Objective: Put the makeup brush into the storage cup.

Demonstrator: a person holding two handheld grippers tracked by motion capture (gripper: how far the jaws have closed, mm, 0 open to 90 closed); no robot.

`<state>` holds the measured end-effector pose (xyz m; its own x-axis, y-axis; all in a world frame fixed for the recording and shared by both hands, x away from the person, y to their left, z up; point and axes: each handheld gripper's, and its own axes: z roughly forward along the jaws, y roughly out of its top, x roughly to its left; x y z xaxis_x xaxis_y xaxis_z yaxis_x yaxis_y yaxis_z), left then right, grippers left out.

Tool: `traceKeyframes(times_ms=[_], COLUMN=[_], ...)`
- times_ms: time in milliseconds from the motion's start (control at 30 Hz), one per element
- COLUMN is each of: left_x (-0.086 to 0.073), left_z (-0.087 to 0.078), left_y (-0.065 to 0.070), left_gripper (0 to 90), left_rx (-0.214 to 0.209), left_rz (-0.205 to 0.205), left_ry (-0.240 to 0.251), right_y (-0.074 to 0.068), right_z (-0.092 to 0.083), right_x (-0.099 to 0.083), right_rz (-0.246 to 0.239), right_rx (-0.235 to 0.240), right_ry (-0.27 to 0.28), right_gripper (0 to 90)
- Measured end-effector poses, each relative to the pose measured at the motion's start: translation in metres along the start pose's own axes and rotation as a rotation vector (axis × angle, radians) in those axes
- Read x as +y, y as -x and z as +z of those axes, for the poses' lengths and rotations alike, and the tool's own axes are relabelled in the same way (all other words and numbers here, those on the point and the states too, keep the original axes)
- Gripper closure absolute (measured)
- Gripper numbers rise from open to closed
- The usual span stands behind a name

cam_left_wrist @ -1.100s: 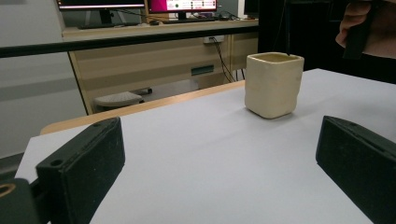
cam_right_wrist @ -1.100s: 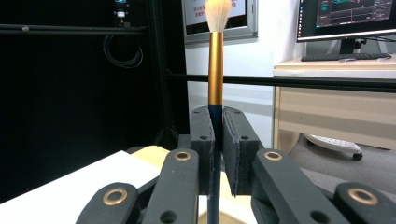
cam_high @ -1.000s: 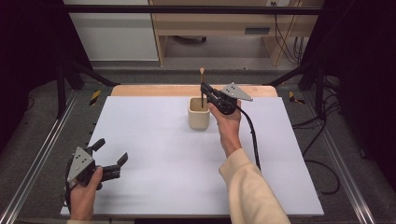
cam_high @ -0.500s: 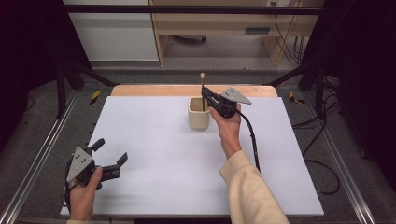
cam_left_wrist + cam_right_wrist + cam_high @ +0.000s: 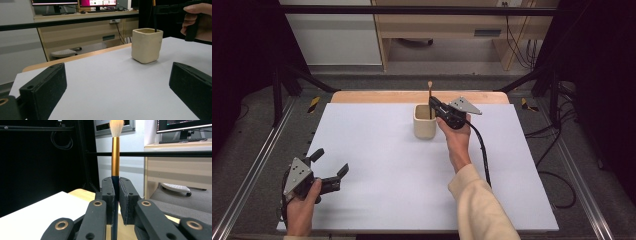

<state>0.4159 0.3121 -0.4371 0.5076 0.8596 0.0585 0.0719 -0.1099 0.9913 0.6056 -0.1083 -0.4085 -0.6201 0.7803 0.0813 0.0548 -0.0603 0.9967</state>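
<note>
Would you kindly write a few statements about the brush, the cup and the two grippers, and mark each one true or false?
1. The right gripper is shut on the brush. True.
2. The brush lies flat on the table. False: it stands upright, bristles at the top, its lower end down in the cup.
3. The left gripper is open with nothing between its fingers. True.
4. The cup is tipped on its side. False: it stands upright on the white tabletop.
5. The left gripper touches the cup. False: it is near the table's front left corner, well apart from the cup.
</note>
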Motion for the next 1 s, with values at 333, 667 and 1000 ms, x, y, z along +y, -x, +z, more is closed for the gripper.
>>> traceKeyframes(times_ms=[333, 667, 1000], left_x=[0.0, 0.0, 0.0], left_z=[0.0, 0.0, 0.0], left_y=[0.0, 0.0, 0.001], left_gripper=[0.5, 0.5, 0.5], left_rx=[0.0, -0.001, -0.001], left_rz=[0.001, 0.001, 0.005], left_ry=[-0.001, 0.001, -0.001], right_y=[-0.003, -0.005, -0.013], right_z=[-0.003, -0.006, -0.022], right_x=[-0.004, -0.009, -0.006], right_rz=[-0.001, -0.007, -0.029], right_rx=[0.004, 0.002, 0.011], right_ry=[-0.012, -0.034, -0.091], right_gripper=[83.2, 83.2, 50.5])
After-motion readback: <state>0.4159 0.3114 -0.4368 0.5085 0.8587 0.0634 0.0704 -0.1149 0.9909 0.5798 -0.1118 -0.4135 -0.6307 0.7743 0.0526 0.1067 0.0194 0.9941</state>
